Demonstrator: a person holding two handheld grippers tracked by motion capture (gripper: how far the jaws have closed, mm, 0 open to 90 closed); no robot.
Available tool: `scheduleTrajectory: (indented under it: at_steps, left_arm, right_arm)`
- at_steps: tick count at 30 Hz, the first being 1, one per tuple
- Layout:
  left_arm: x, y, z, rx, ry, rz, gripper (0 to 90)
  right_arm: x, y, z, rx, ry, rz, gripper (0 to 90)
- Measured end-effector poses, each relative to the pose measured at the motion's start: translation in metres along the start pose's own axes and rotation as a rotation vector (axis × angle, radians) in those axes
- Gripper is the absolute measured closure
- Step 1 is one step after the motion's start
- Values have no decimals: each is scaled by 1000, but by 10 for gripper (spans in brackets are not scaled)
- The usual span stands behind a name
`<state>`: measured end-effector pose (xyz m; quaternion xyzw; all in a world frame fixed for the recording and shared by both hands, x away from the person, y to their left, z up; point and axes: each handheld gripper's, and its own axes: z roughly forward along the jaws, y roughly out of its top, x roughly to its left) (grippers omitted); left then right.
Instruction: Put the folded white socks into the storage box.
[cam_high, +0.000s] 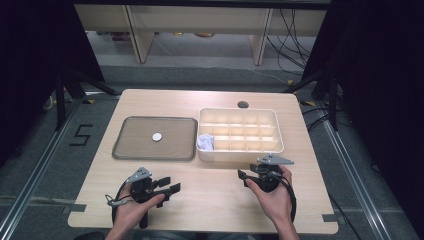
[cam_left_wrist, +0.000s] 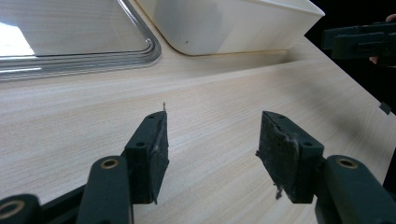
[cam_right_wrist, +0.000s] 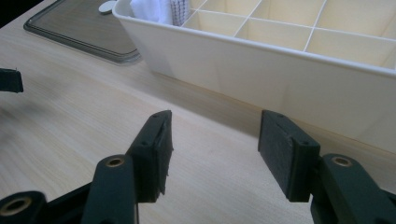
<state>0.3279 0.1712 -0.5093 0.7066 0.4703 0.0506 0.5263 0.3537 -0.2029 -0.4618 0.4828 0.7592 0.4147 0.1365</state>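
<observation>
Both grippers rest low over the bench, fingers spread and empty; left gripper sits below the tray, right gripper just before the box. The white disc lies mid-tray, well apart from both; a white cloth fills the box's near-left cell. A good reach would likely descend straight over the disc, fingers straddling it. Pale wood bench; grey floor, dark curtains around.
</observation>
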Motion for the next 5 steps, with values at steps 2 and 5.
scheduleTrajectory:
  at_steps: [2, 5]
  left_arm:
    - [0, 0, 0, -1, -3, 1, 420]
    - [-1, -1, 2, 0, -14, -6, 419]
  right_arm:
    - [-1, 0, -1, -6, -9, -3, 454]
    - [-2, 0, -2, -7, 1, 3, 454]
